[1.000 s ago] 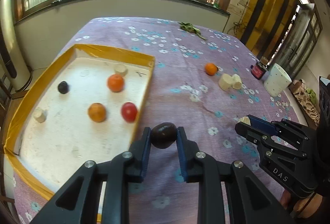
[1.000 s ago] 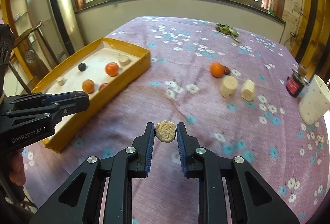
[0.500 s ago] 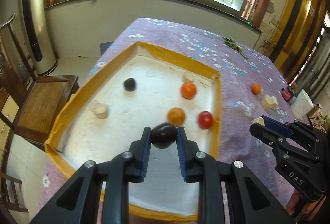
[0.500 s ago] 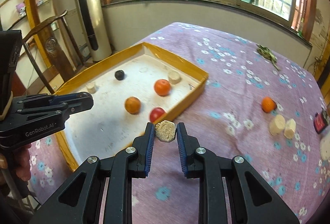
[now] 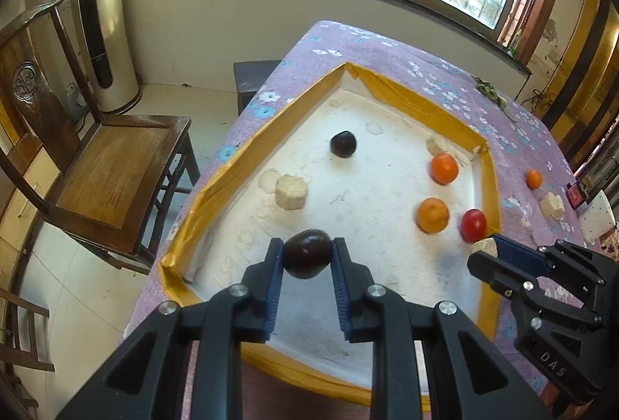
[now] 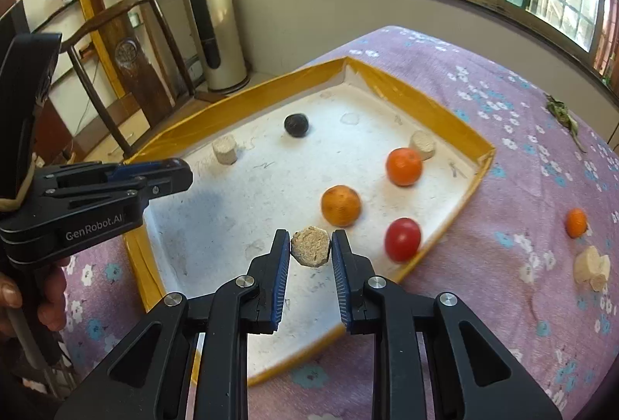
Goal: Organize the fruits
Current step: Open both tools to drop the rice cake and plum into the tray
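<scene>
Tray [image 6: 390,87]: open floor at the near-left part and down the middle. Obstructions on the right half: two oranges [image 6: 341,205] [image 6: 403,166], red tomato [image 6: 402,239], pale cylinder [image 6: 422,145] at the far right corner. Far left: dark fruit [image 6: 296,124] and a second cylinder [image 6: 224,149], well apart, passage between them. Raised yellow rim all round. Tablecloth [image 6: 522,156] right of tray bare apart from a small orange [image 6: 576,222] and pale pieces [image 6: 590,267]
</scene>
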